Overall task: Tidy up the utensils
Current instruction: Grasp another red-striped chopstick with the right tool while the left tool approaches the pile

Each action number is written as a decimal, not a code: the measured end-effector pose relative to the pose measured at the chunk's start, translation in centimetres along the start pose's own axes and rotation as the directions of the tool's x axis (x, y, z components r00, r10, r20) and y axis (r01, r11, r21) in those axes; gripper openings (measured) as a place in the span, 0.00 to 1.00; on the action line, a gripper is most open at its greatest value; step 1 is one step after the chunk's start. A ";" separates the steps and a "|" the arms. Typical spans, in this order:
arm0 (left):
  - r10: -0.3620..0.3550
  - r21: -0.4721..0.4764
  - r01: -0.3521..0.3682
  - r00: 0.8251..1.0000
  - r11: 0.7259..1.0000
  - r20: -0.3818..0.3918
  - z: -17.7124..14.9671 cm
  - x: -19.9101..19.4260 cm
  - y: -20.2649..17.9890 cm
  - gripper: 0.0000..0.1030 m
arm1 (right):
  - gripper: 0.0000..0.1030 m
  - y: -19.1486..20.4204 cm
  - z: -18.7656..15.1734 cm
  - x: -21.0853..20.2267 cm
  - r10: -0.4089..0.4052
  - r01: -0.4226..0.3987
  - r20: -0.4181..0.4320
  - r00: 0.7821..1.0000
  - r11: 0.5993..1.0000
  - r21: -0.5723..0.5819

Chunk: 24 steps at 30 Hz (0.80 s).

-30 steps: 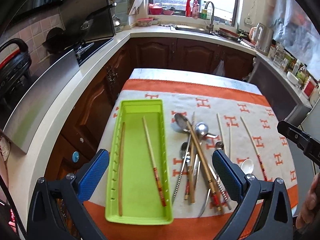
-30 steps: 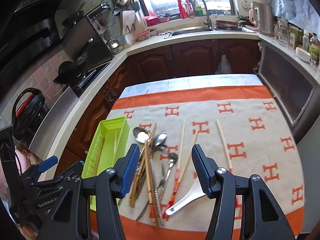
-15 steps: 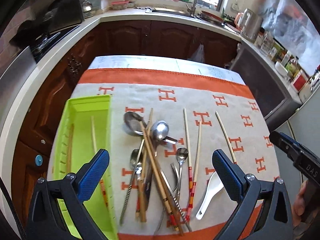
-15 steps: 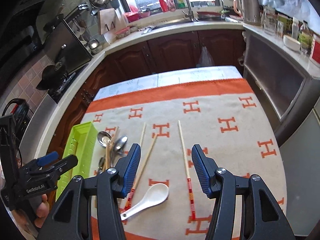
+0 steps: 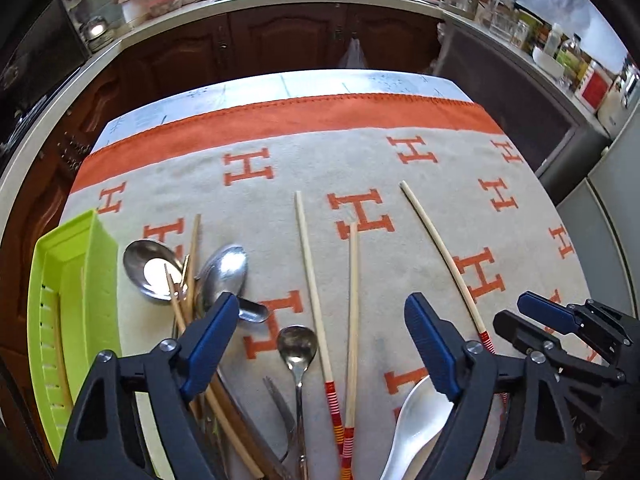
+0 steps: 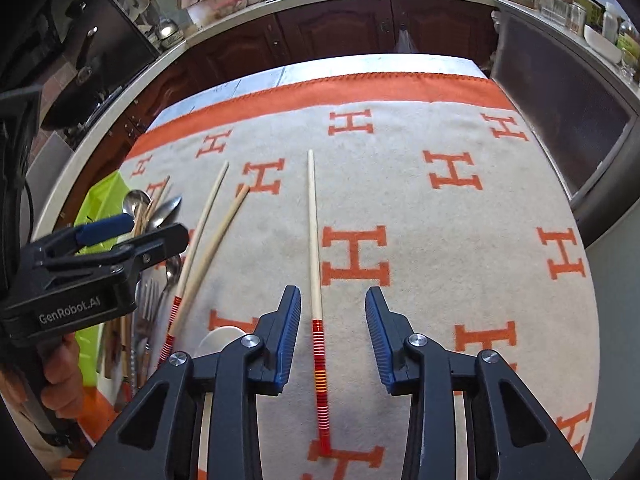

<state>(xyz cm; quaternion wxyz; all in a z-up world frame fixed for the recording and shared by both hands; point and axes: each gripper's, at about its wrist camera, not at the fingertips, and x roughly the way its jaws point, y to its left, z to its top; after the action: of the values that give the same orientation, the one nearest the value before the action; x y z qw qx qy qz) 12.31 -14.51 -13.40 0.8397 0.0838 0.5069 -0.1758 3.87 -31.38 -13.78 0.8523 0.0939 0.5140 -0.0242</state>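
My left gripper [image 5: 322, 304] hovers low over two pale chopsticks [image 5: 352, 300] and a small metal spoon [image 5: 298, 348]. Its jaws are closing, and the pads touch nothing. A lone chopstick [image 6: 316, 280] with a red banded end lies between the closing jaws of my right gripper [image 6: 333, 296], nearer the left pad and untouched. The green tray [image 5: 76, 280] lies at the left edge with chopsticks inside. Beside it is a pile of metal spoons [image 5: 150, 272], forks and chopsticks. A white ceramic spoon [image 5: 416, 420] lies under the left gripper's right finger.
An orange-bordered cloth with H marks [image 6: 452, 176] covers the table. Dark wooden cabinets and a pale counter [image 5: 280, 4] wrap around behind it. A person's hand [image 6: 60, 372] holds the left gripper [image 6: 148, 228], close beside the right one.
Both grippers have sunk toward the cloth and shifted right. The left left the tray for the loose chopsticks, and the right came over the lone chopstick. Both sets of jaws have narrowed.
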 end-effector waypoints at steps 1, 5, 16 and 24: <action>0.006 0.014 -0.006 1.000 1.000 -0.005 0.0 0.4 -0.2 0.72 | 0.34 0.3 -0.1 0.4 -0.003 0.003 -0.001 1.000 1.000 -0.016; 0.014 0.048 -0.011 0.999 0.999 -0.047 -0.1 1.7 -1.0 0.48 | 0.26 1.1 -0.7 2.0 -0.025 0.023 -0.031 0.999 0.998 -0.060; 0.032 0.100 -0.022 0.995 0.995 -0.096 -0.8 3.6 -2.4 0.41 | 0.22 2.0 -1.9 2.5 -0.070 0.072 0.026 0.997 0.990 -0.118; 0.008 0.079 0.000 0.994 0.997 -0.105 -1.2 3.6 -1.8 0.29 | 0.12 1.6 -1.9 2.2 -0.082 0.086 0.040 0.996 0.993 -0.087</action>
<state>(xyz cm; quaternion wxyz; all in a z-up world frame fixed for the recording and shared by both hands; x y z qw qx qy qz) 12.15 -16.53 -17.09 0.8082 0.1268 0.5431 -0.1893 3.48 -29.32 -16.40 0.8630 0.0340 0.5026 -0.0390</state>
